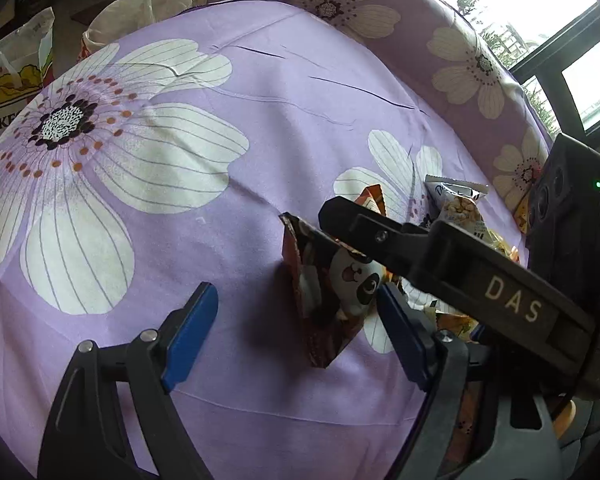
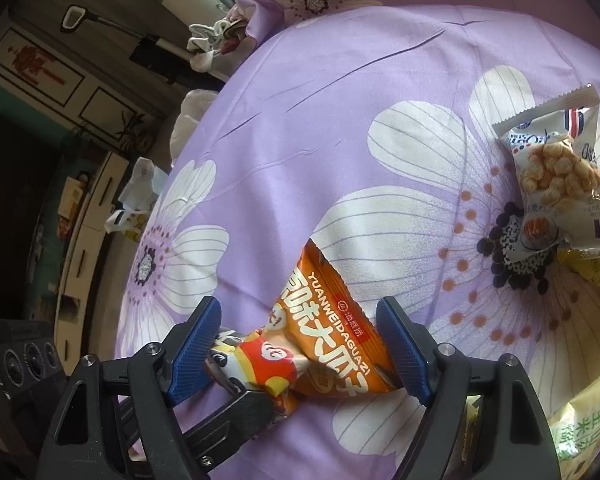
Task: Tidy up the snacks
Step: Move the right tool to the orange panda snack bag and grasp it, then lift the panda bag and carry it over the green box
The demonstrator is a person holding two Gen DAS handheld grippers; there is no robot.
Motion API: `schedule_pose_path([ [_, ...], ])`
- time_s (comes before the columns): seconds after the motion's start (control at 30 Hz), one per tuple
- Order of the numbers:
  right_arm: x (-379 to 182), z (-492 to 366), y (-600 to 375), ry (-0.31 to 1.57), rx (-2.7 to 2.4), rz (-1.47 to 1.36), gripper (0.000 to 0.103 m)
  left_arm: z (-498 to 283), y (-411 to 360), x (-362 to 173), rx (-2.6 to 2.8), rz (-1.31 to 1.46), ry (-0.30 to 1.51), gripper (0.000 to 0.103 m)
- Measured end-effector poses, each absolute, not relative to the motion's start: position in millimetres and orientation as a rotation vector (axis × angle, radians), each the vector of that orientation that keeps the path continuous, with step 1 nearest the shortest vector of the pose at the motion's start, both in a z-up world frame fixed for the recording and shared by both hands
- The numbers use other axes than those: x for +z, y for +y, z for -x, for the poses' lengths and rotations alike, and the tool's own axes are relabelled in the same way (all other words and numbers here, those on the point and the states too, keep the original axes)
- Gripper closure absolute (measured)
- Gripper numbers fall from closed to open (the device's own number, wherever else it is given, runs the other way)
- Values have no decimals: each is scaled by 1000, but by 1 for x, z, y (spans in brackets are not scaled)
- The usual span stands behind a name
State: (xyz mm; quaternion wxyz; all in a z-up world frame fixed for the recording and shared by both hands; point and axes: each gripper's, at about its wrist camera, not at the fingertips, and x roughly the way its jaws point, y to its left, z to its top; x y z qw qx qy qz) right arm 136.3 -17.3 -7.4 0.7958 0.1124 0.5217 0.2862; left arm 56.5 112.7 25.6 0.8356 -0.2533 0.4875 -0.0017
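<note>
My left gripper (image 1: 296, 294) is open above the purple flowered cloth (image 1: 260, 128). A dark brown panda packet (image 1: 332, 292) stands between its blue pads, close to the right pad and well apart from the left one. One black finger (image 1: 364, 224) of my right gripper crosses in front of it. My right gripper (image 2: 298, 306) is open around an orange sunflower-seed packet (image 2: 332, 332) that lies on the cloth and fills most of the gap. A black finger (image 2: 236, 412) of my left gripper lies under the packet's near end.
A white puffed-snack packet (image 2: 556, 176) lies to the right, with a yellow packet (image 2: 592, 276) and a green-lettered corn packet (image 2: 576, 424) nearer. A paper takeaway bag (image 1: 8, 92) and white plastic bag (image 1: 140, 12) stand beyond the cloth's left edge. Windows (image 1: 540, 8) are behind.
</note>
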Motion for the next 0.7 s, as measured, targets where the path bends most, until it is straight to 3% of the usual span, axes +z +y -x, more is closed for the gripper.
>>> schedule_pose_path([
  [0.07, -6, -132, -19, 1094, 606, -227, 29, -56, 109, 26, -13, 512, 1025, 30],
  [0.17, -5, -127, -28, 1084, 603, -249, 36, -55, 107, 24, -123, 587, 1035, 60],
  [0.23, -4, -122, -33, 1088, 624, -278, 45, -54, 104, 25, -135, 578, 1031, 60],
  [0.33, 1, -110, -37, 1056, 609, -274, 47, -48, 93, 29, -154, 526, 1025, 61],
  [0.7, 33, -50, -90, 900, 469, -343, 48, -11, 34, 63, -359, 348, 945, 62],
])
